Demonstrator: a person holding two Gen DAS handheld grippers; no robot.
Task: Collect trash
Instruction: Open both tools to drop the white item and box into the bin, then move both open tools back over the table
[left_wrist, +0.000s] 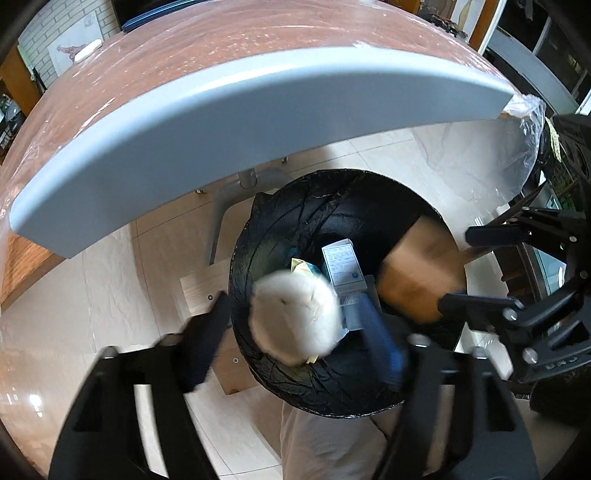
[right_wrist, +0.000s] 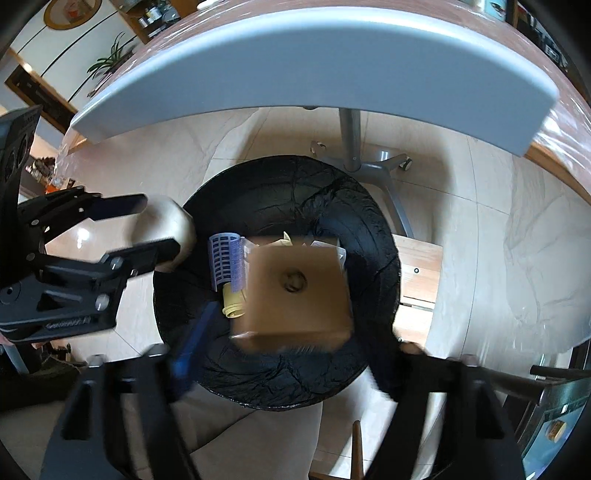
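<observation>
Looked like a home, prob. a living/dining rm. Below the tools: pale glossy floor tiles (right_wrist: 491, 236) and a bin w/ black liner (left_wrist: 295, 221). Ahead of them, a grey-edged surface (left_wrist: 236, 110) under clear plastic, on a wheeled pedestal leg (right_wrist: 351, 140). Further off: framed pictures (right_wrist: 72, 11), a potted plant (right_wrist: 110, 59) and jars on a wooden shelf (right_wrist: 155, 14).

My left tool (left_wrist: 295, 332) is black with blue pads, and so is my right tool (right_wrist: 291, 354). The bin liner (left_wrist: 295, 221) is glossy black and creased. A fluffy white ball (left_wrist: 295, 317) is pale cream. The cardboard box (right_wrist: 295, 288) is plain tan brown. A roller (right_wrist: 225, 262) is lavender with a dark grid. The bench (left_wrist: 221, 122) is reddish brown with a light grey edge. The floor (right_wrist: 517, 221) is cream, marbled tile.
</observation>
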